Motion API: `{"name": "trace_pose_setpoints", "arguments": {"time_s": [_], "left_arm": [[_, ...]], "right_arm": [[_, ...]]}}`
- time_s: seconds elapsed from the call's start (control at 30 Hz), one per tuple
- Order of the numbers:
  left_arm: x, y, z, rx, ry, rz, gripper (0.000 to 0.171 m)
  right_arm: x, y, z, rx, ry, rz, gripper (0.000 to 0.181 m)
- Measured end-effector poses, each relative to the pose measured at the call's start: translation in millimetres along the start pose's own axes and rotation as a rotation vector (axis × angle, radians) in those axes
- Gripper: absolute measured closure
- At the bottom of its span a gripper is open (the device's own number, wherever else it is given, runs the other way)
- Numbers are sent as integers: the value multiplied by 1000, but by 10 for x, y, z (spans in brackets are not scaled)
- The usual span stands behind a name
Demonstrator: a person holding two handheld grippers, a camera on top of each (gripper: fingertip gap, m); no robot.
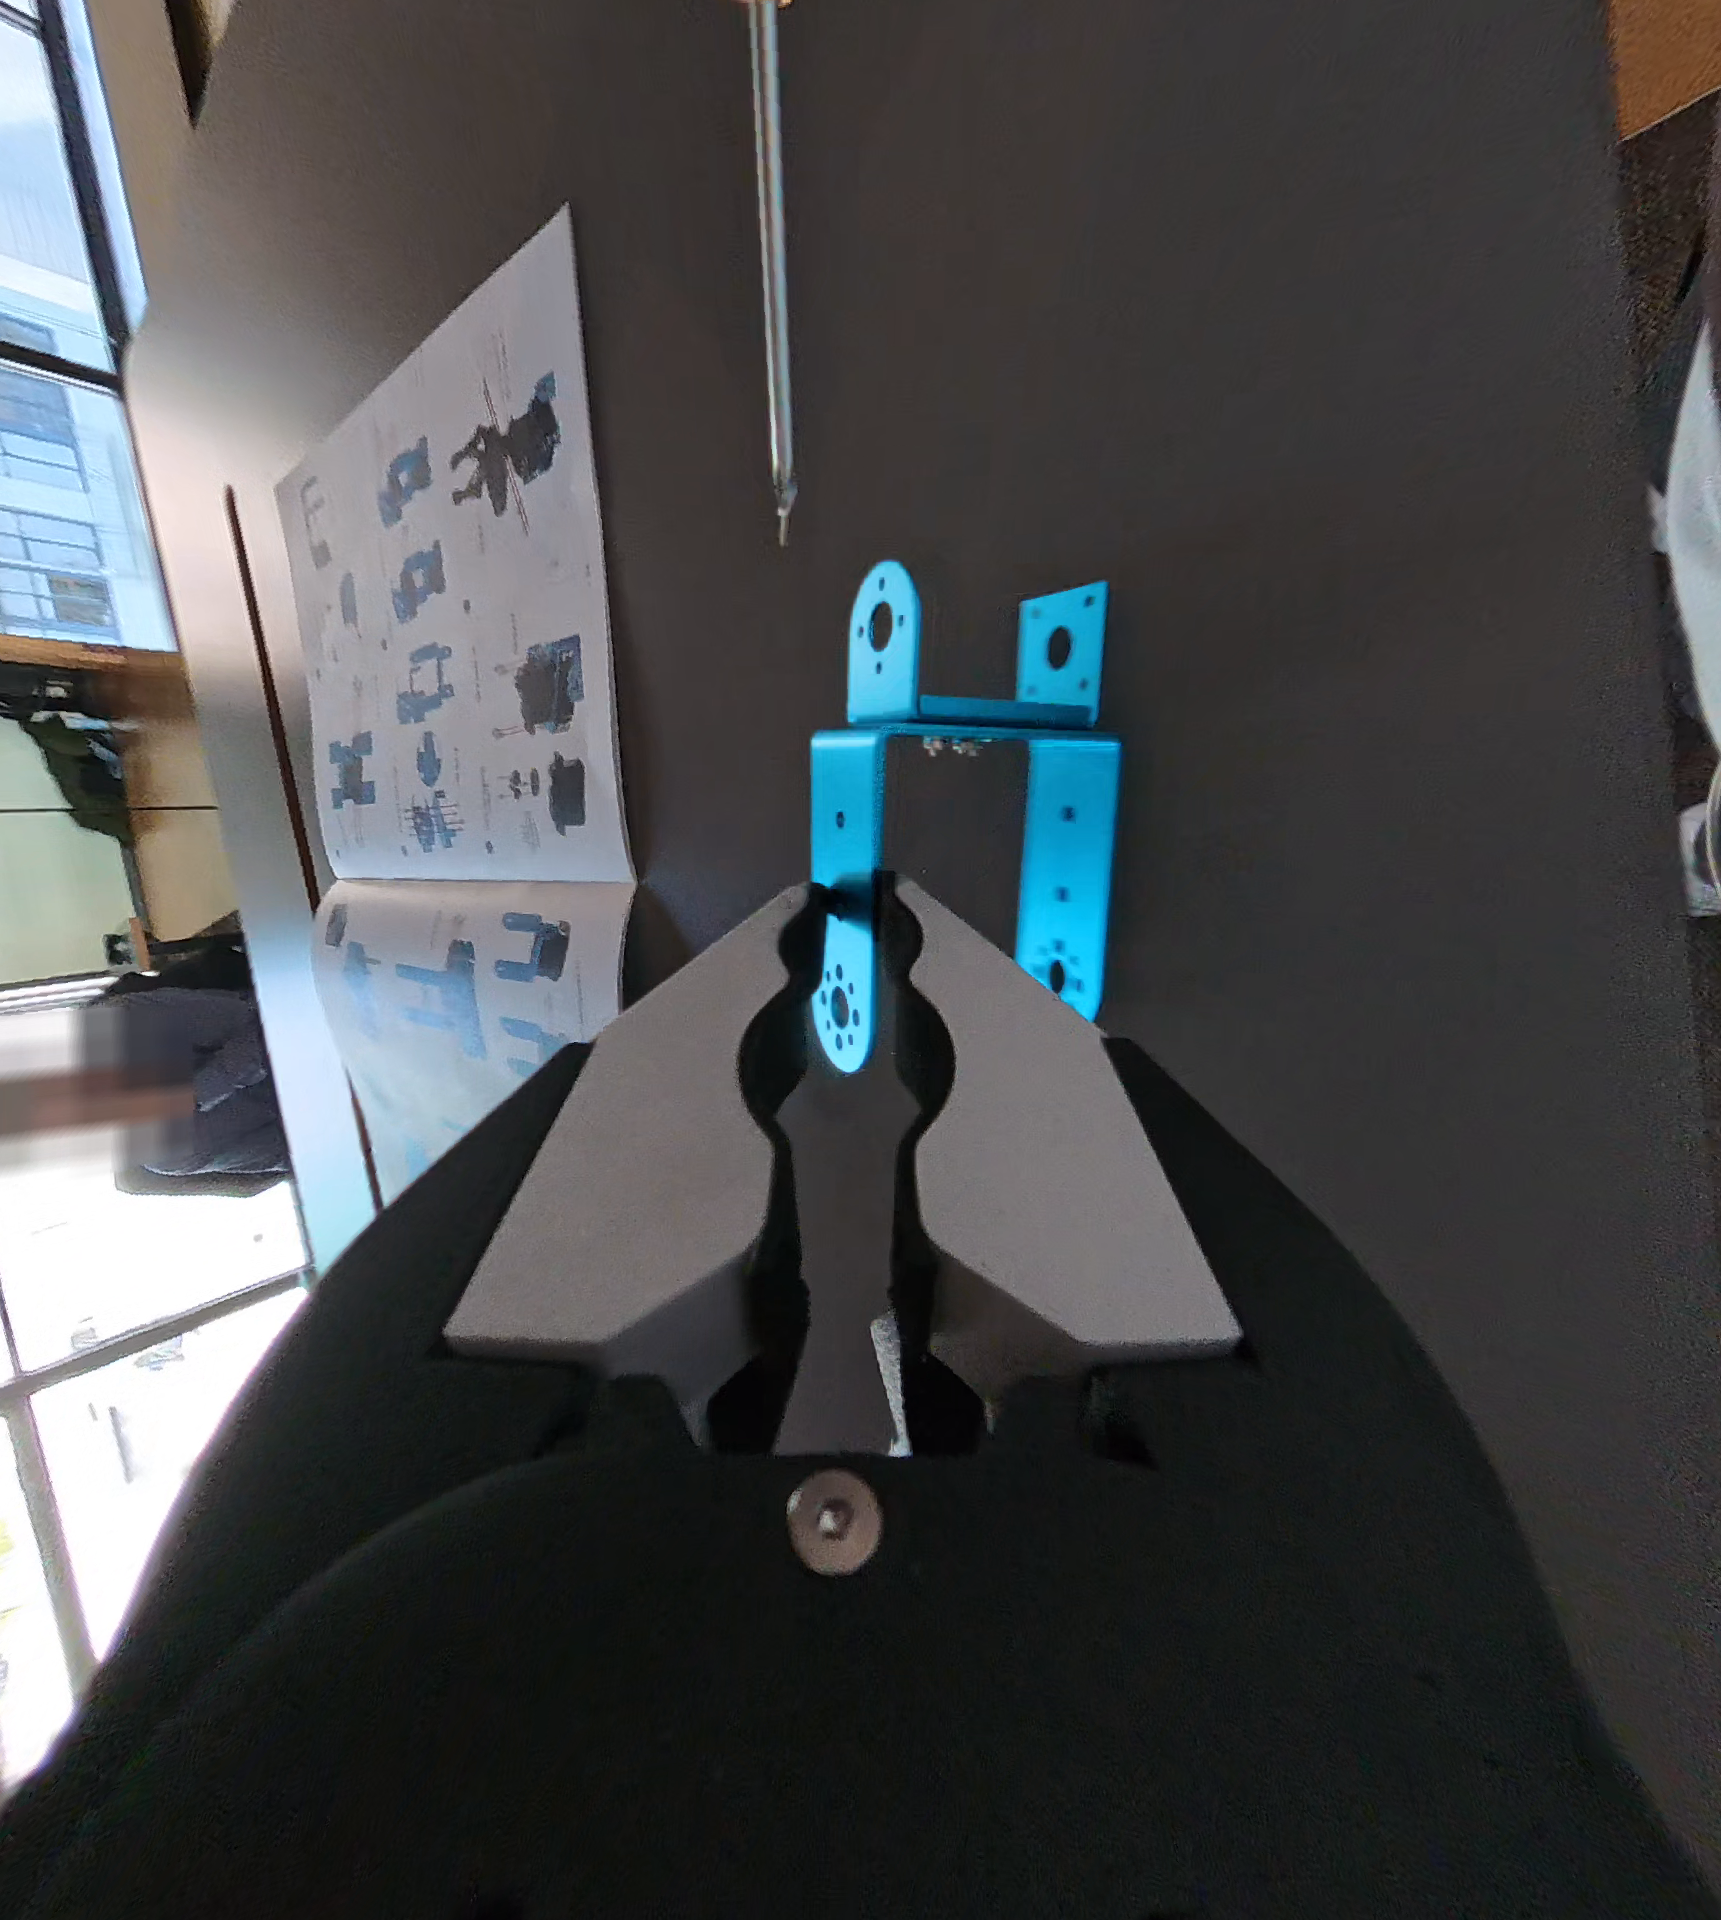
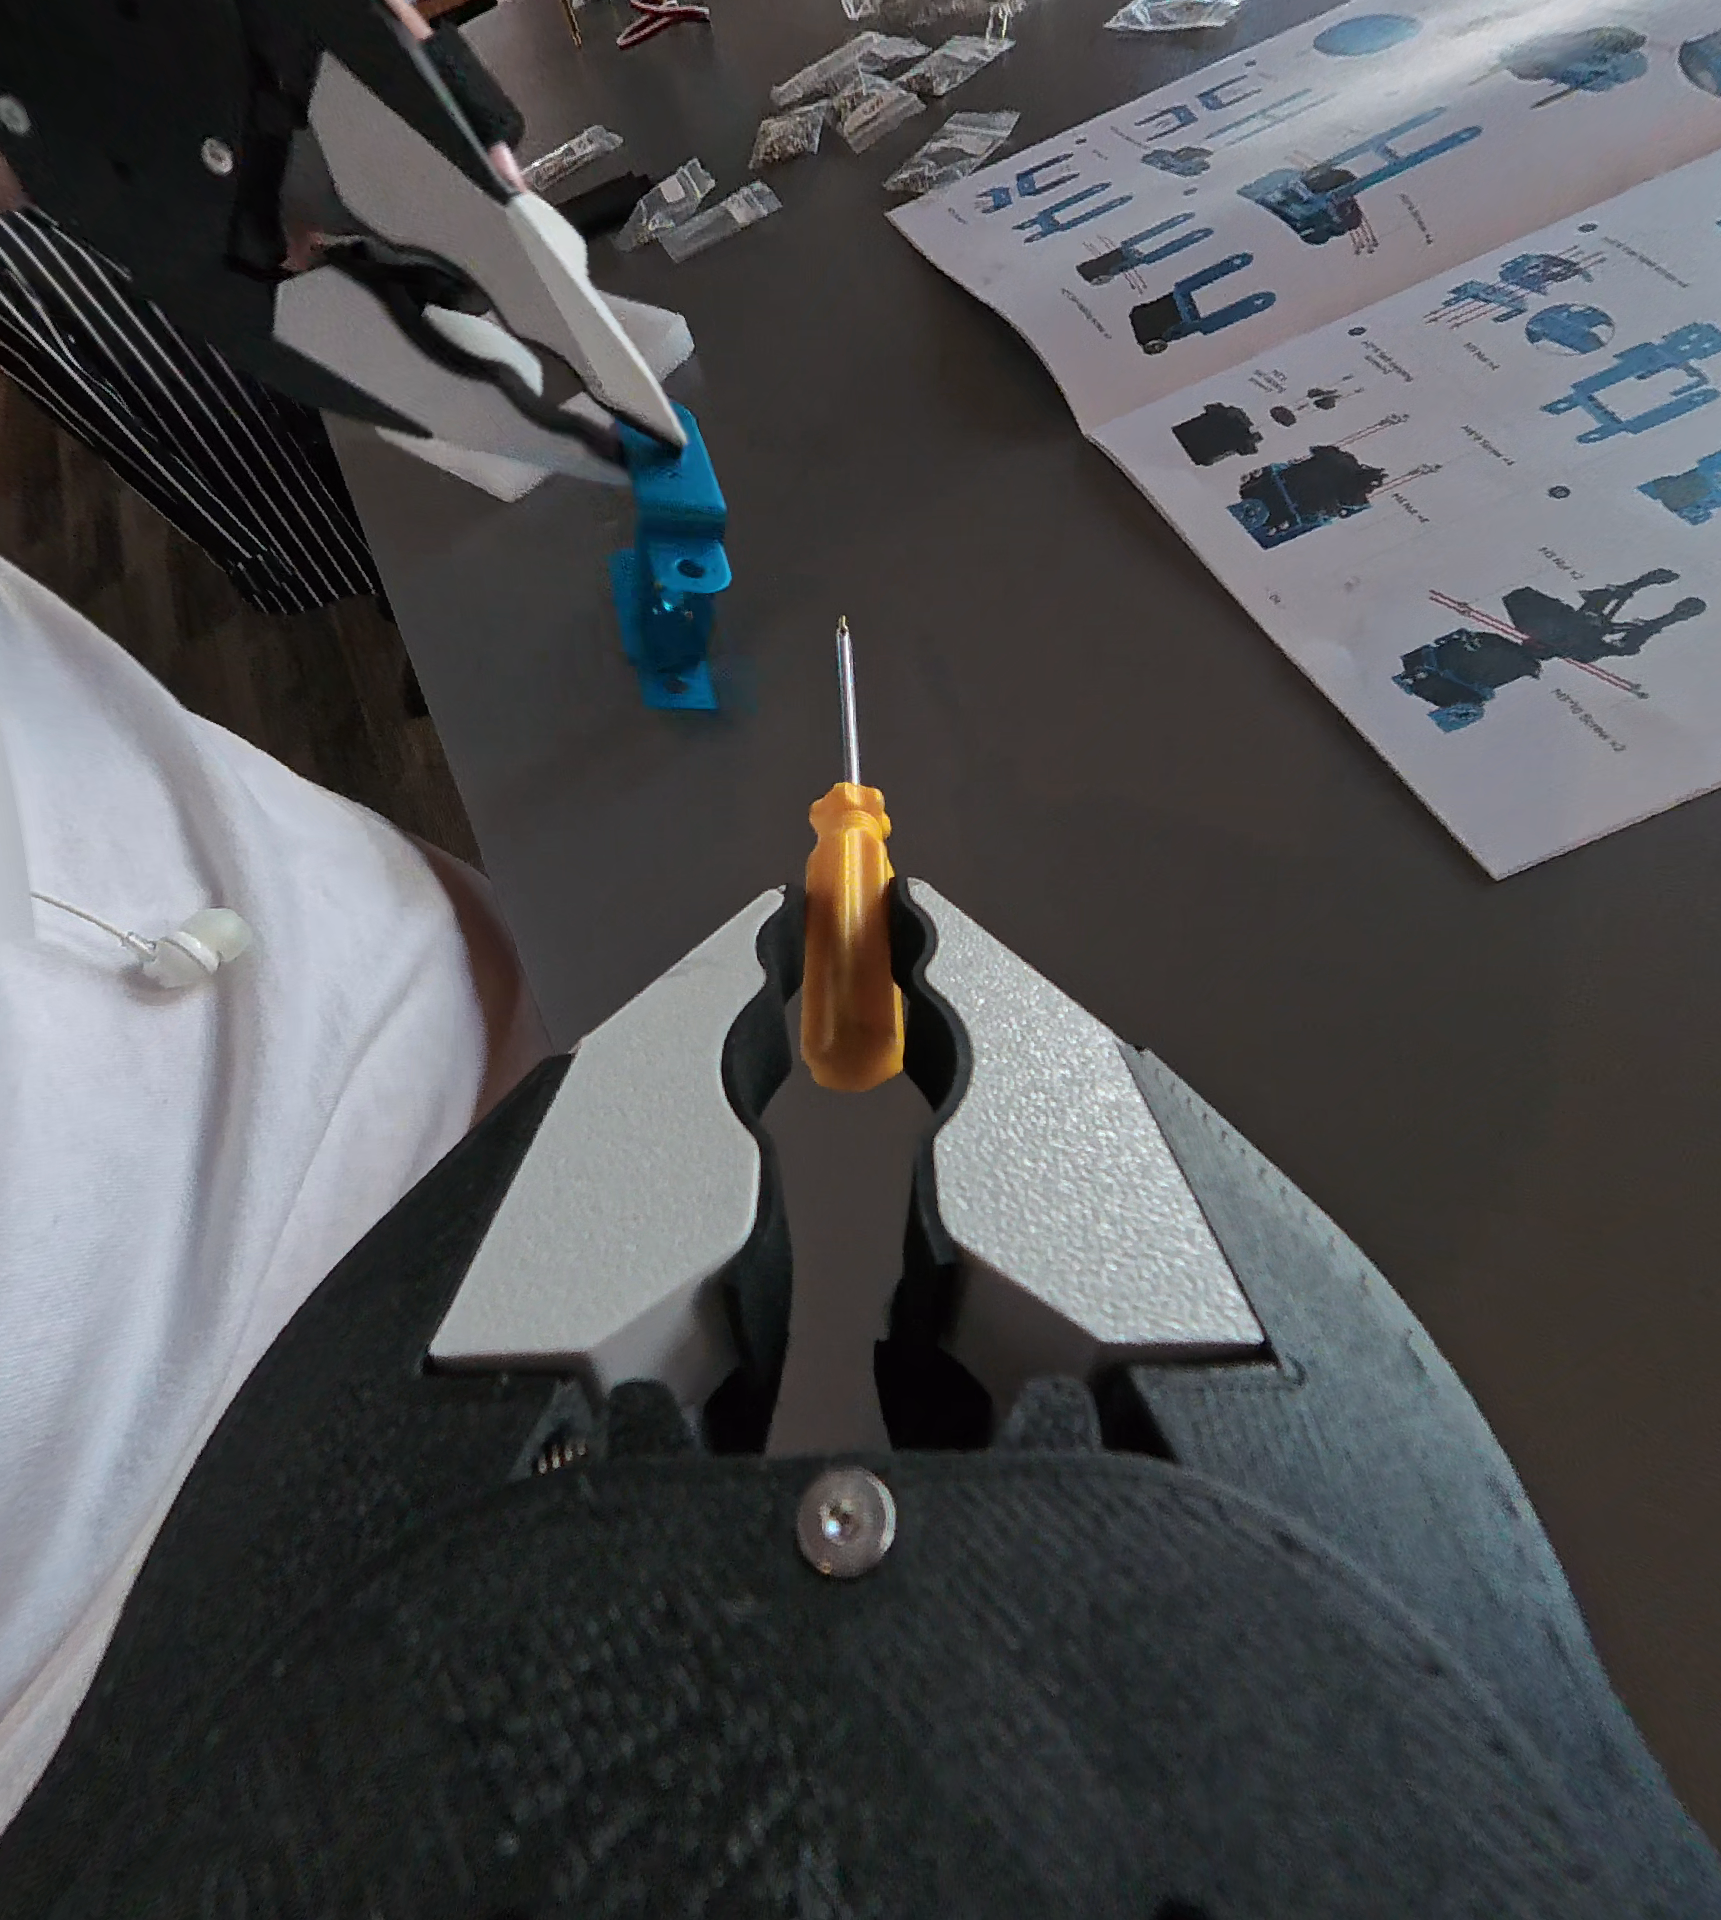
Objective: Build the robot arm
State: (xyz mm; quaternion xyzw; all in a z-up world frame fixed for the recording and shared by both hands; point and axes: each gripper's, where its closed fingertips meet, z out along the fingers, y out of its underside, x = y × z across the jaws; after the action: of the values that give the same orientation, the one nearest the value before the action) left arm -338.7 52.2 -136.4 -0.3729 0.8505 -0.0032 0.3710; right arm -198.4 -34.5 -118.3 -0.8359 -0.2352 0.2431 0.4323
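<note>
My left gripper [image 1: 854,891] is shut on one arm of a blue metal bracket assembly [image 1: 1069,831], which stands on the dark table [image 1: 1303,520]. The assembly is two U-shaped brackets joined back to back. It also shows in the right wrist view [image 2: 674,561], with the left gripper [image 2: 643,442] clamped on its upper end. My right gripper [image 2: 845,896] is shut on a screwdriver's orange handle [image 2: 851,977]. Its thin metal shaft [image 2: 848,707] points forward, its tip a short way right of the bracket. In the left wrist view the shaft [image 1: 773,270] comes in from above, its tip just beyond the bracket.
An open instruction booklet [image 2: 1458,416] lies on the table to the right; it also shows in the left wrist view [image 1: 466,665]. Several small clear bags of hardware [image 2: 866,94] lie at the far end. A person in a white shirt [image 2: 160,1143] is at the left table edge. The grippers' ends are close to 15 centimetres from one another.
</note>
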Motion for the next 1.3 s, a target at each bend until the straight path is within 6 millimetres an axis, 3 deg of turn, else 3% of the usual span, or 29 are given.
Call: {"name": "trace_pose_setpoints", "arguments": {"time_s": [0.23, 0.5, 0.63, 0.83, 1.0, 1.3], "left_arm": [[-233, 247, 276, 61, 248, -212, 171], [-87, 155, 297, 264, 501, -389, 171], [-80, 10, 212, 380, 559, -499, 171], [-141, -196, -6, 547, 567, -614, 171], [-142, -246, -112, 611, 538, -637, 171], [-82, -218, -154, 617, 554, -656, 171]], "right_arm": [[-2, -21, 120, -28, -52, -42, 167], [-55, -57, 209, 2, -190, -69, 167], [-124, -114, 173, 25, -262, -51, 167], [-216, -327, -61, 47, -287, -62, 167], [-301, -475, -156, 32, -323, -81, 167], [-377, -485, -138, 12, -316, -99, 167]]}}
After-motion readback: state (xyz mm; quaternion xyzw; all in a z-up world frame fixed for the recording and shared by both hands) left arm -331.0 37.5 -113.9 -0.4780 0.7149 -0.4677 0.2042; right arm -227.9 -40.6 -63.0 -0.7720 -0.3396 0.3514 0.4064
